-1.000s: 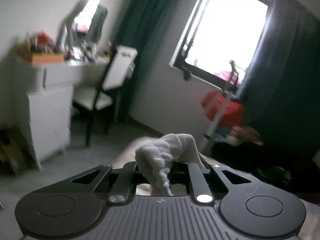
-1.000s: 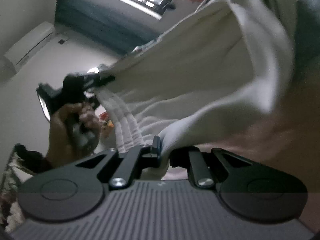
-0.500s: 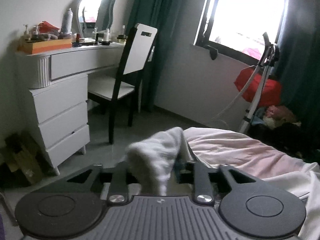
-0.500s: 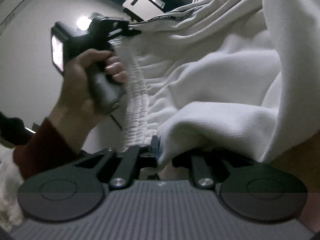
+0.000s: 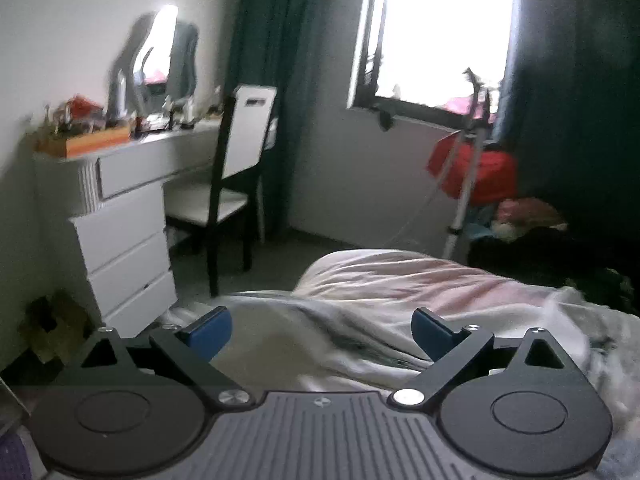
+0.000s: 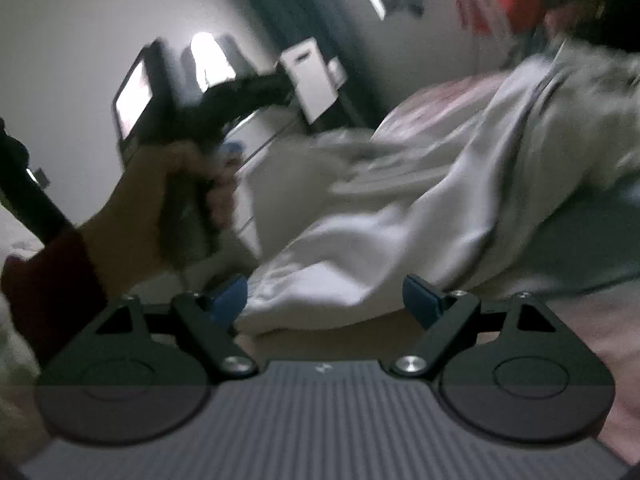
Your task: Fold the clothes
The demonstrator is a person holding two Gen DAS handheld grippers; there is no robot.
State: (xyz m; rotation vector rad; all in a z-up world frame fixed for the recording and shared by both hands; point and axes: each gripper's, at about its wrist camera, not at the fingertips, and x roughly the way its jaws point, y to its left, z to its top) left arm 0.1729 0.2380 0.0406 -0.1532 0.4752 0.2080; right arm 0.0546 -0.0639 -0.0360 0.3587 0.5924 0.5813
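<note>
White garment (image 6: pixel 360 264) is seen lying loose on the bed (image 5: pixel 420 280), just ahead of right gripper (image 6: pixel 324 296). Left gripper (image 5: pixel 320 326) and right are spread wide, empty. Soft, light, floppy; best pinched at an edge.

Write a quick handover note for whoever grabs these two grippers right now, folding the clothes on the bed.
Left gripper: open, holding nothing.
Right gripper: open, holding nothing.
White garment: lies loose and rumpled on the bed, in front of both grippers; the right gripper's blue pads sit either side of its near edge without touching it.
Done: garment laid on the bed.
Left: no neat fold shows yet; regrip, smooth it out, fold.
</note>
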